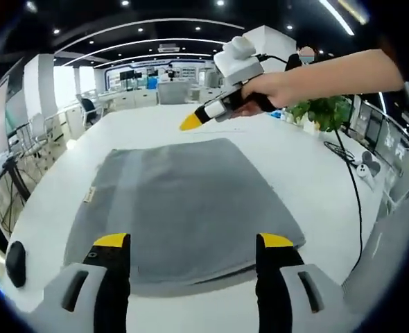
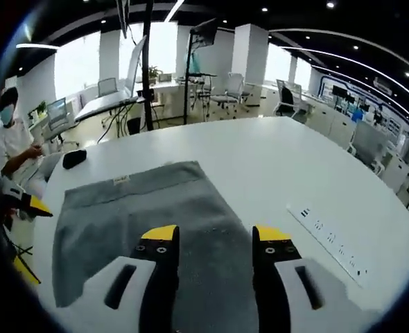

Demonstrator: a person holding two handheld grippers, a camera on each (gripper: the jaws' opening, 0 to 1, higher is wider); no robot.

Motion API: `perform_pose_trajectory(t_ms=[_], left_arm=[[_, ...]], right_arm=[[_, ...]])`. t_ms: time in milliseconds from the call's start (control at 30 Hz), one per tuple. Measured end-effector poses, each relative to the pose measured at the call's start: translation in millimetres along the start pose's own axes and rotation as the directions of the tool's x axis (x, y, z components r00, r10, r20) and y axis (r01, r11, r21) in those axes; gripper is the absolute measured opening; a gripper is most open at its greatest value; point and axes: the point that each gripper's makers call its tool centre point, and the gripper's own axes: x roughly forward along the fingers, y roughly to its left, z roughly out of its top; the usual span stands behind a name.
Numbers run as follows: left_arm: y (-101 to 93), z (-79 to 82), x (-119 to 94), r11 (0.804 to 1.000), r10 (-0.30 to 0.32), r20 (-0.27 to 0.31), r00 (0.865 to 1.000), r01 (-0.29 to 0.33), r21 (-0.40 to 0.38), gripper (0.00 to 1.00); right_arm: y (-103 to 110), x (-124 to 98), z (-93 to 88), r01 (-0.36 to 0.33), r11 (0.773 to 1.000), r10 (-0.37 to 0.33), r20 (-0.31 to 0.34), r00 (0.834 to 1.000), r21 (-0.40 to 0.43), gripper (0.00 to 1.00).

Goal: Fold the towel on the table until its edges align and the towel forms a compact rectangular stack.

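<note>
Open-plan office with ceiling light strips, desks and chairs in the background; the work surface is a large white tabletop [image 1: 288, 159]. A grey towel [image 1: 184, 208] lies flat on it, spread out, with a small label at its edge, seen at about 9 o'clock in the left gripper view and toward 11 o'clock in the right gripper view.

Left gripper [image 1: 194, 241]: jaws stand well apart, yellow tips over the near edge of the towel, nothing between them. Whether the tips touch the cloth cannot be told.

Right gripper [image 2: 215, 232]: jaws apart, empty, tips over the towel's surface near one edge.

The left gripper view also shows the right gripper from outside, at about 1 o'clock, held in a person's hand [image 1: 277, 89] above the far edge of the towel, clear of the cloth. From this angle its jaw opening cannot be read. The same view carries a potted plant [image 1: 326, 111] at 2 o'clock and a black cable [image 1: 353, 184] running across the tabletop at 3 o'clock.

The right gripper view shows a flush strip of power sockets [image 2: 327, 244] at 4 o'clock, a small black object [image 2: 74, 158] at 10 o'clock beyond the towel, and the left gripper's yellow tips at 9 o'clock.
</note>
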Motion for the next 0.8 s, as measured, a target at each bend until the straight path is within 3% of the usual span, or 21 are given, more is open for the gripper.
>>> perform_pose_trajectory(t_ms=[133, 200, 567, 800], left_arm=[[-17.1, 6.4, 2.4, 0.999, -0.030, 0.002, 1.000, 0.030, 0.025, 0.76], [-26.9, 11.2, 4.2, 0.998, -0.050, 0.007, 0.999, 0.050, 0.034, 0.77], [-71.3, 19.3, 13.7, 0.985, -0.156, 0.002, 0.988, 0.156, 0.077, 0.77], [-98.4, 16.1, 18.5, 0.961, -0.239, -0.016, 0.971, 0.239, 0.139, 0.74]], right_arm=[[-6.9, -10.9, -14.1, 0.018, 1.000, -0.018, -0.019, 1.000, 0.018, 0.41], [-9.4, -20.0, -21.0, 0.026, 0.994, -0.025, -0.017, 1.000, 0.102, 0.41], [-31.7, -37.0, -40.4, 0.062, 0.994, -0.058, -0.042, 0.997, 0.091, 0.41], [-37.6, -45.8, -57.8, 0.067, 0.992, -0.060, -0.062, 0.996, 0.105, 0.41]])
